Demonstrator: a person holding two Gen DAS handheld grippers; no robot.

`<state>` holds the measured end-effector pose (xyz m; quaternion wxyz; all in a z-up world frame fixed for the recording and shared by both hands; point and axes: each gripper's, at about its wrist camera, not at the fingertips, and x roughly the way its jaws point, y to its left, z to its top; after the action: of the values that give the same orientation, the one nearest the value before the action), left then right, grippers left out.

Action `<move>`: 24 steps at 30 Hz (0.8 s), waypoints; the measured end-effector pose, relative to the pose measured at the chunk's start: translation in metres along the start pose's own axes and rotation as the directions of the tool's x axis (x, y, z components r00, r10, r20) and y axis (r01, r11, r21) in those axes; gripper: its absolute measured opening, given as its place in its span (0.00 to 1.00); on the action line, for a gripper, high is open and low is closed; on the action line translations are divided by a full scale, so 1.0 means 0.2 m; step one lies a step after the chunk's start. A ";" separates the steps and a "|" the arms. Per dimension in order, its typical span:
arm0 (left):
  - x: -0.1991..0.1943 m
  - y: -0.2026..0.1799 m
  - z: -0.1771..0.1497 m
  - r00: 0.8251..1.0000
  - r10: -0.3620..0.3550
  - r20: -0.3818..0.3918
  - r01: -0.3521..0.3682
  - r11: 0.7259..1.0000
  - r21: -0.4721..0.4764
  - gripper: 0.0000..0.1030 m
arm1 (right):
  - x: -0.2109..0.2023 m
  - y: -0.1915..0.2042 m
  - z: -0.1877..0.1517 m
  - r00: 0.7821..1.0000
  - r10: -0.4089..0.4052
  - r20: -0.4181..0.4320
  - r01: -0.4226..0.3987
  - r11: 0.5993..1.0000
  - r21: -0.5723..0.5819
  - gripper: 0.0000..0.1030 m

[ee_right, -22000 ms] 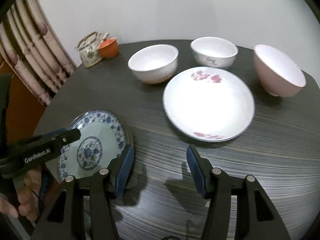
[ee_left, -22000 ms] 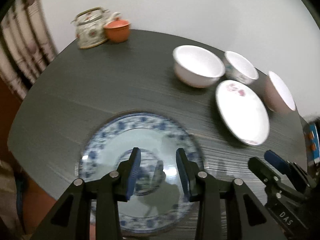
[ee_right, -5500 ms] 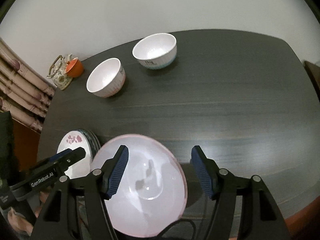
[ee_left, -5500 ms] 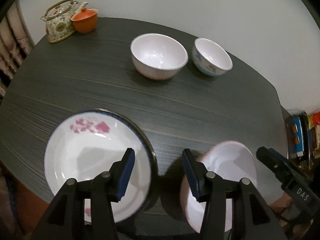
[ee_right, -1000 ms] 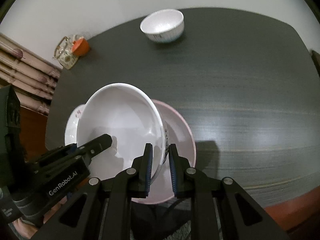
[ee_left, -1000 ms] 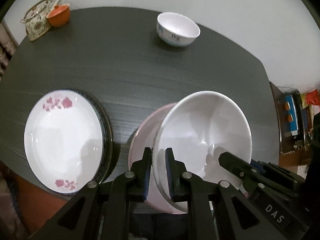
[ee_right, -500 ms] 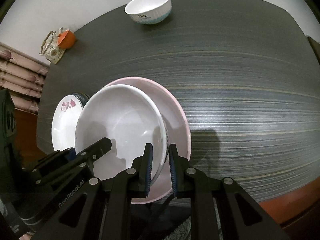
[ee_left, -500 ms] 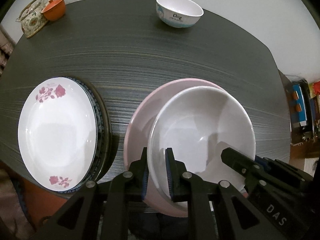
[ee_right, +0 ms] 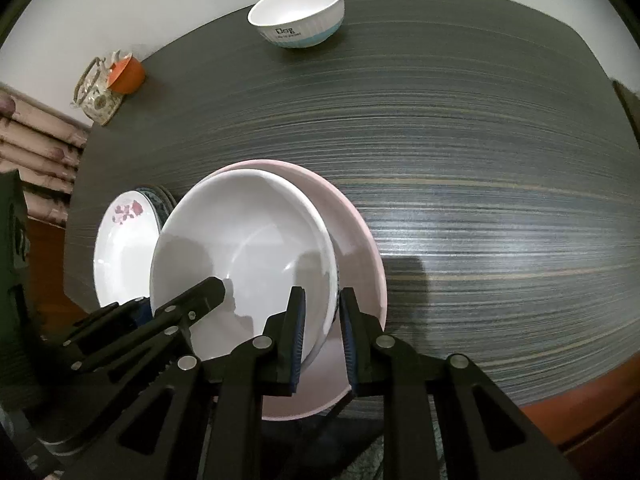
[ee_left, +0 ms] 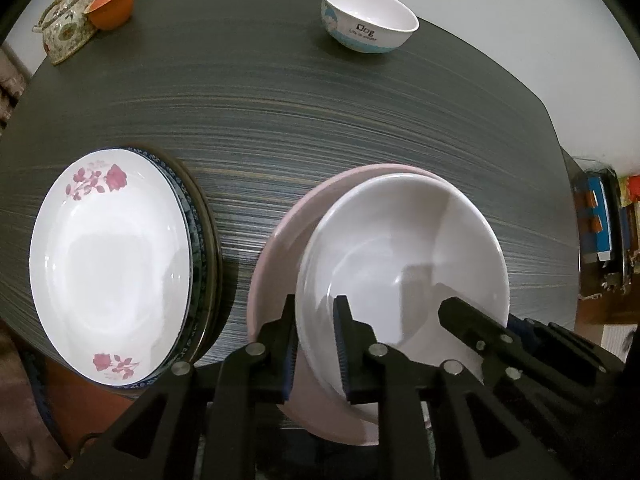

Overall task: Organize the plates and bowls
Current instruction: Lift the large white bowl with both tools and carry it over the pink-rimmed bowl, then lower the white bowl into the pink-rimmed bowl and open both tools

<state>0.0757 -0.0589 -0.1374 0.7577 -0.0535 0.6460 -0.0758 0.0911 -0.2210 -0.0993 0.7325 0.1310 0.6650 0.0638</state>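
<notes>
The left gripper (ee_left: 315, 322) was a matte black plastic tool whose two flat, tapering fingers (ee_left: 287, 334) carried ridged dark-blue pads on their inner faces. Behind the fingers, angular black linkage arms with triangular cut-outs spread outward, joined by round silver pivot screws (ee_left: 256, 349). The right gripper (ee_right: 322, 312) had the same build: black fingers (ee_right: 295, 322), blue ribbed pads, and silver screws (ee_right: 262, 342) at each joint of its black scissor-like arms. Seen from the right wrist, the left gripper's black body showed small silver screw heads along its finger and toothed edges along its arms.
</notes>
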 end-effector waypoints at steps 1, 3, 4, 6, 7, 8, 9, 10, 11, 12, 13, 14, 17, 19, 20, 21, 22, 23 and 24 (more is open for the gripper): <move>0.00 0.00 0.00 1.000 -0.002 -0.004 0.002 1.000 -0.002 0.17 | 0.01 0.01 0.00 1.000 -0.010 -0.003 0.010 1.000 -0.005 0.18; 0.00 0.01 0.01 1.000 -0.005 -0.011 0.005 1.000 -0.005 0.17 | 0.01 0.02 0.01 1.000 -0.028 -0.003 0.028 1.000 -0.012 0.18; 0.00 0.01 0.02 1.000 -0.006 -0.014 0.006 1.000 -0.009 0.17 | 0.01 0.02 0.01 0.999 -0.032 -0.003 0.032 0.999 -0.015 0.18; 0.01 0.00 0.02 1.000 0.005 -0.022 -0.006 1.000 -0.009 0.17 | 0.02 0.01 0.02 0.999 -0.032 -0.006 0.032 0.999 -0.013 0.17; 0.01 0.00 0.03 1.000 0.012 -0.028 -0.012 1.000 -0.011 0.18 | 0.02 0.01 0.03 0.999 -0.034 -0.007 0.034 0.999 -0.015 0.17; 0.01 0.00 0.03 0.999 0.015 -0.037 -0.015 1.000 -0.015 0.18 | 0.03 0.01 0.03 0.999 -0.038 -0.008 0.038 0.999 -0.014 0.17; 0.02 0.00 0.04 0.999 0.018 -0.045 -0.019 1.000 -0.013 0.18 | 0.03 0.01 0.03 0.999 -0.039 -0.010 0.039 0.999 -0.014 0.17; 0.02 0.00 0.05 0.998 0.020 -0.053 -0.021 1.000 -0.013 0.19 | 0.03 0.00 0.03 0.999 -0.034 -0.013 0.034 0.999 -0.010 0.17; 0.03 0.00 0.05 0.998 0.012 -0.063 -0.013 1.000 -0.015 0.22 | 0.03 0.00 0.04 0.999 -0.032 -0.015 0.032 0.999 -0.008 0.16; 0.03 0.00 0.06 0.997 0.002 -0.071 -0.003 1.000 -0.021 0.23 | 0.03 0.00 0.04 0.999 -0.030 -0.014 0.030 1.000 -0.005 0.16; 0.03 0.00 0.06 0.997 -0.001 -0.073 -0.001 1.000 -0.026 0.24 | 0.03 -0.01 0.04 1.000 -0.026 -0.014 0.026 1.000 0.000 0.16; 0.03 0.00 0.07 0.997 -0.001 -0.077 -0.001 0.999 -0.032 0.24 | 0.03 -0.01 0.04 1.000 -0.020 -0.013 0.021 1.000 0.009 0.16; 0.03 0.00 0.07 0.996 -0.003 -0.091 -0.001 0.999 -0.039 0.24 | 0.03 -0.02 0.04 1.000 -0.015 -0.010 0.015 1.000 0.018 0.17; 0.03 0.00 0.08 0.995 -0.005 -0.096 0.000 0.999 -0.044 0.24 | 0.03 -0.03 0.04 1.000 -0.013 -0.009 0.013 1.000 0.020 0.17; 0.03 0.00 0.08 0.995 -0.006 -0.097 0.001 0.999 -0.045 0.24 | 0.03 -0.03 0.04 1.000 -0.011 -0.009 0.011 1.000 0.025 0.17; 0.03 0.01 0.08 0.995 -0.006 -0.098 0.001 0.999 -0.046 0.24 | 0.02 -0.04 0.03 1.000 -0.008 -0.009 0.008 1.000 0.028 0.17; 0.03 0.01 0.08 0.995 -0.007 -0.101 0.002 0.999 -0.048 0.24 | 0.02 -0.04 0.04 1.000 -0.007 -0.008 0.007 1.000 0.029 0.17; 0.04 0.02 0.08 0.995 -0.009 -0.103 0.004 0.999 -0.049 0.24 | 0.02 -0.04 0.04 1.000 -0.005 -0.009 0.006 0.999 0.032 0.17; 0.03 0.03 0.09 0.994 -0.011 -0.107 0.005 0.999 -0.049 0.24 | 0.02 -0.05 0.04 1.000 -0.001 -0.009 0.002 0.999 0.038 0.17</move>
<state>0.0944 -0.0555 -0.1422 0.7202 -0.0703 0.6870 -0.0658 0.0978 -0.2300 -0.1045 0.7270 0.1439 0.6695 0.0513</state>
